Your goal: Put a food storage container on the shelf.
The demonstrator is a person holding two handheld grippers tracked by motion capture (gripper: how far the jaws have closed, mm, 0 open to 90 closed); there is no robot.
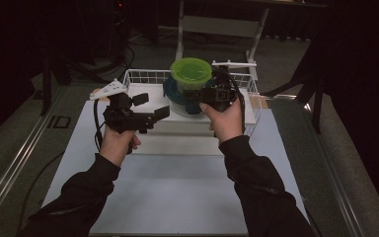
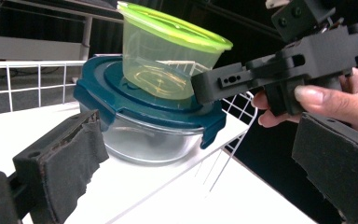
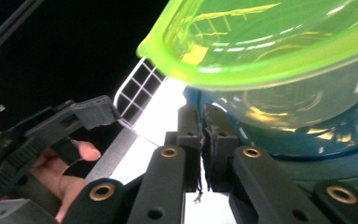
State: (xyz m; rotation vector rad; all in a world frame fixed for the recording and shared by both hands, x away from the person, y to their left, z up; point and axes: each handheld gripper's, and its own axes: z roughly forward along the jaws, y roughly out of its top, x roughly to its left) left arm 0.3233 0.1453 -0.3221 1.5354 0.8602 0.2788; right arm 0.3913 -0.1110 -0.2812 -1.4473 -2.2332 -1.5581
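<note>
Fingers of the left gripper (image 1: 150, 106) spread wide, nothing between them; pads (image 2: 67, 170) bare. It hangs over the white tray (image 1: 150, 131), left of the containers and apart from them.

Centre: green tub (image 1: 191, 71) with its green lid sits tilted on the blue lid (image 2: 121, 95) of a glass bowl (image 2: 144, 142). The stack stands on the tray, which lies on the worktop (image 1: 177, 192), with the white wire basket (image 1: 143, 75) around it.

Right gripper (image 1: 193, 96): fingers (image 3: 189, 135) pressed together, nothing seen between them. Tips sit just under the tub's rim, at the blue lid's edge; contact with either cannot be told. Right hand (image 1: 224, 121) holds it from the stack's right side.
</note>
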